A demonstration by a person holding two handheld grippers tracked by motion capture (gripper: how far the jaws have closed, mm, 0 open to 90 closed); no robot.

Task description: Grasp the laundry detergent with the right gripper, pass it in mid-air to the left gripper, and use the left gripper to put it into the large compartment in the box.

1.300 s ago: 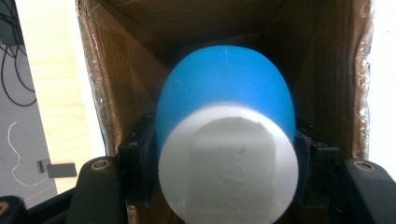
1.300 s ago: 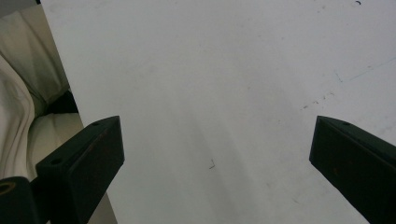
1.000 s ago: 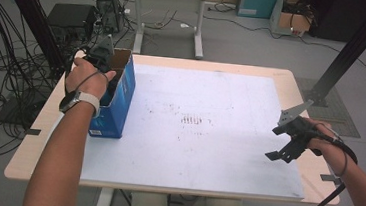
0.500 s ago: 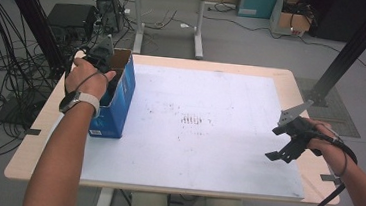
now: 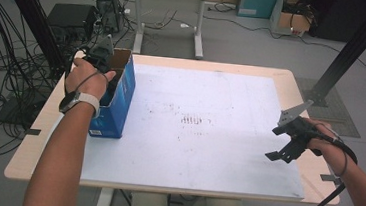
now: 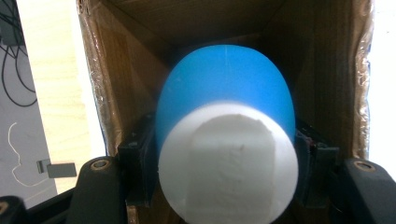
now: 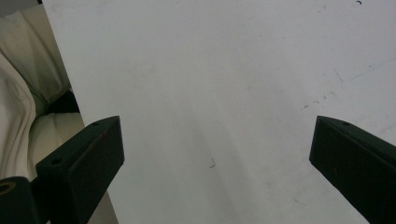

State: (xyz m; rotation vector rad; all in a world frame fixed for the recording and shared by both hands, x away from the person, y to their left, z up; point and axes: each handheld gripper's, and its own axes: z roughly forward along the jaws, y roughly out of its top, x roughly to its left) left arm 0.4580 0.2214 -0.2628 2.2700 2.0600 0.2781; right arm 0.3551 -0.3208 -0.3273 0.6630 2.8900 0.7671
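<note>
High view: at the table's far left, the left gripper (image 5: 105,66) reaches down into the open blue cardboard box (image 5: 121,102); the right gripper (image 5: 287,145) hovers over the white board (image 5: 208,130) at the near right, jaws spread and empty.

Left gripper view: its jaws pinch a blue, white-ended foam cylinder (image 6: 226,140) inside the brown-walled box, whose other contents I cannot make out. This looks like the pick step; next, a straight lift clear of the box walls.

Right gripper view: bare board between wide jaws.

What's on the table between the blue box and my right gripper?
Nothing: in the high view the white board lies bare, only faint marks, between the blue box and the right gripper.
</note>
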